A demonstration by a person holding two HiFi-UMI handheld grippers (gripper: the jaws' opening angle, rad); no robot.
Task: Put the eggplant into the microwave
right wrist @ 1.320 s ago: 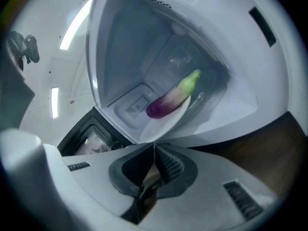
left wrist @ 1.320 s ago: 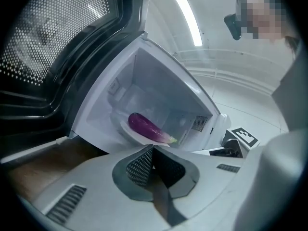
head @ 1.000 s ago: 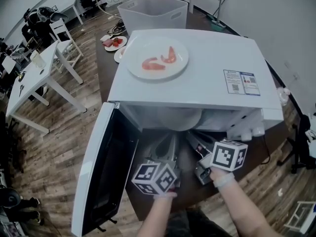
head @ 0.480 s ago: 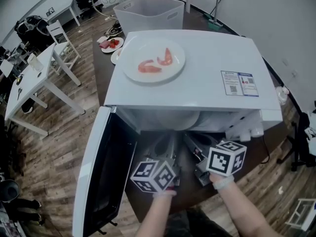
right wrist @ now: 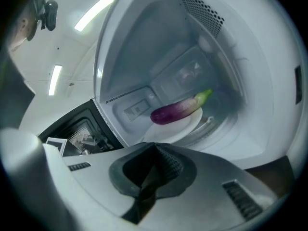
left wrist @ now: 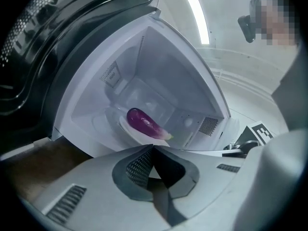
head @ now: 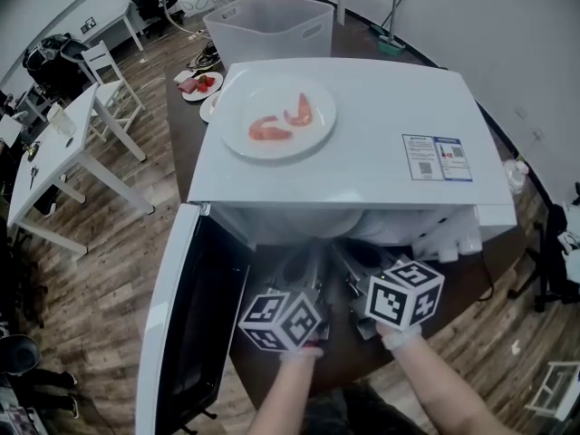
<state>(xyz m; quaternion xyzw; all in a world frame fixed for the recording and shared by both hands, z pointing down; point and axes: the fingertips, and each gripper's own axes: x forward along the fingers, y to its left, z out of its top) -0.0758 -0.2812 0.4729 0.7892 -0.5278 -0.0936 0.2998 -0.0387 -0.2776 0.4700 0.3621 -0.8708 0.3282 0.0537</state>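
Observation:
The white microwave (head: 362, 152) stands open, its door (head: 186, 333) swung out to the left. Inside, a purple eggplant (left wrist: 143, 121) with a green stem lies on a white plate (left wrist: 137, 134) on the turntable. In the right gripper view the eggplant (right wrist: 178, 110) rests across that plate (right wrist: 183, 126). My left gripper (left wrist: 153, 148) and right gripper (right wrist: 155, 146) hover just outside the opening, side by side, both shut with nothing between the pads. In the head view the left gripper (head: 311, 270) and right gripper (head: 352, 265) point into the cavity.
A white plate with two shrimps (head: 276, 116) sits on top of the microwave. Behind it are a clear plastic bin (head: 272, 25) and a small plate of red food (head: 198, 84). White tables and chairs stand at the far left. The open door borders my left side.
The right gripper has rolled about its own axis and its marker cube has shifted a little to the left. The left gripper and the eggplant have stayed put.

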